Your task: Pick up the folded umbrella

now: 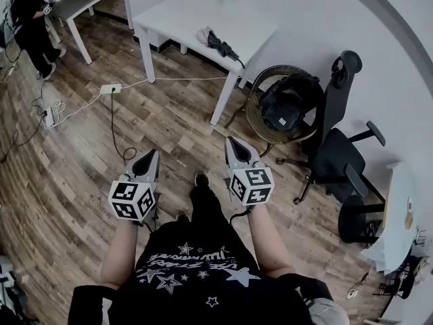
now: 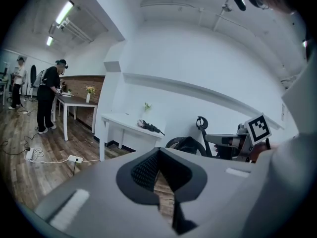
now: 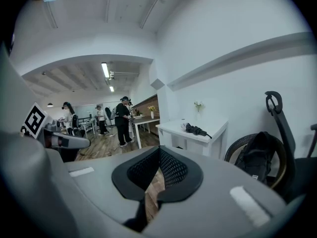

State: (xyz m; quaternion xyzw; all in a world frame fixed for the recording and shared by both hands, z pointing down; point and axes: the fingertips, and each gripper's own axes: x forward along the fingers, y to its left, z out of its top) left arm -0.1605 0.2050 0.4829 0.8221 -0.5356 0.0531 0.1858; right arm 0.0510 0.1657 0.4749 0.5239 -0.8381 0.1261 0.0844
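Note:
The folded black umbrella [image 1: 222,45] lies on a white table [image 1: 177,13] against the wall, well ahead of me. It also shows in the left gripper view, umbrella [image 2: 151,128], and in the right gripper view, umbrella [image 3: 195,129]. My left gripper [image 1: 150,156] and right gripper [image 1: 232,143] are held side by side at waist height over the wooden floor, far short of the table. Both point toward the table. In each gripper's own view, left gripper [image 2: 158,151] and right gripper [image 3: 159,148], the jaws meet at the tips with nothing between them.
A round wicker chair holding a black backpack [image 1: 287,103] stands right of the table, with a black office chair [image 1: 338,154] beside it. A power strip [image 1: 110,88] and cables lie on the floor at left. A person [image 1: 30,26] stands at a far desk.

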